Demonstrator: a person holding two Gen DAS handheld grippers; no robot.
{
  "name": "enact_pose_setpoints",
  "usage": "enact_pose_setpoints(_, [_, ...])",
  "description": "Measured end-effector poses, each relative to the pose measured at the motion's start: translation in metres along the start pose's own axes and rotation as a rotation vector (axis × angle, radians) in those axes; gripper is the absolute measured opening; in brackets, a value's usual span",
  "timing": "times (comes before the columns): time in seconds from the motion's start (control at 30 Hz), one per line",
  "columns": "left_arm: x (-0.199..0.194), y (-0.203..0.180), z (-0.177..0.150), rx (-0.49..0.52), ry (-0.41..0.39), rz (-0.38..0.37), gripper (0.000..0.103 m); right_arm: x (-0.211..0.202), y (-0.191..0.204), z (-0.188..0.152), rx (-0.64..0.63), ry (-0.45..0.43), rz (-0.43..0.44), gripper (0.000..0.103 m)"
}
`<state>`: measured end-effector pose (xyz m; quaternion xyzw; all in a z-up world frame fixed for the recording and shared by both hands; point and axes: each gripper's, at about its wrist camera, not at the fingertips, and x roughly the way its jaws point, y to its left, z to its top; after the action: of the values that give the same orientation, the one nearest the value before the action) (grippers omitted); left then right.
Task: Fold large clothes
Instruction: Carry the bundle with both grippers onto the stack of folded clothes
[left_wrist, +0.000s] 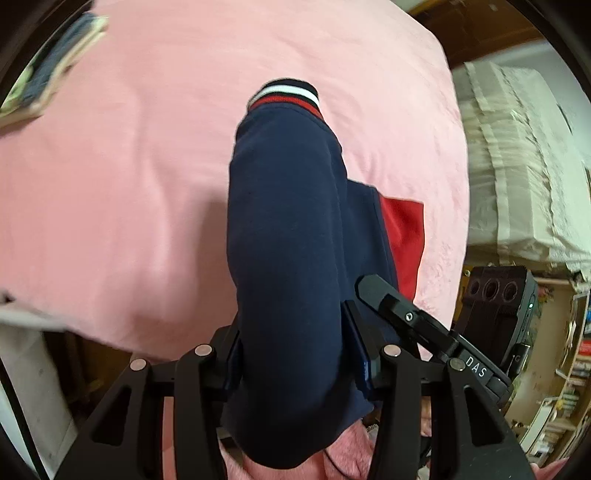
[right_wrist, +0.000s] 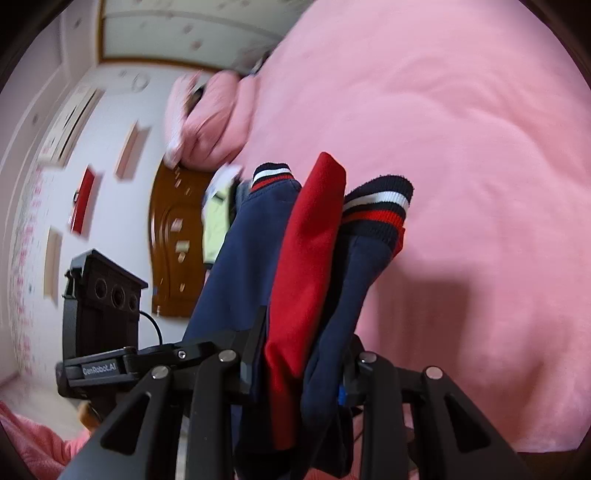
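White letters "DAS" on black bar (left_wrist: 476, 365) at lower right of left wrist view, reading along bar's length. White "CenRobot.AI" on black bracket (right_wrist: 99, 369) at lower left of right wrist view. Book spines on shelf (left_wrist: 574, 365) too small to read.

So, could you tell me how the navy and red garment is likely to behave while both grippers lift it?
The garment is probably floppy: it hangs limp from the left gripper and bunches in folds in the right gripper. It looks like thick knit with ribbed cuffs, so likely grippy rather than slippery. Loose ends may swing or drag on the pink bedcover.
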<state>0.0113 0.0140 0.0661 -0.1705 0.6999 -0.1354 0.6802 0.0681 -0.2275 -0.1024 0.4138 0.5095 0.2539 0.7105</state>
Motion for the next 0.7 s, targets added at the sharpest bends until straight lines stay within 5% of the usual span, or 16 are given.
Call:
enact_pose_setpoints(0.27, [-0.093,0.109,0.009,-0.091,-0.064,-0.017,0.042,0.09,0.105,-0.01,-0.15,0.103,-0.015,0.028])
enact_pose_setpoints(0.5, [-0.177,0.239,0.062,-0.114,-0.126,-0.052,0.041,0.188,0.207,-0.006,-0.235,0.097,-0.055,0.027])
enact_pose_setpoints(0.7, [-0.248,0.304,0.124,-0.118,-0.225,-0.03,0.041,0.261,0.29,0.016,-0.312,0.046,-0.042,0.028])
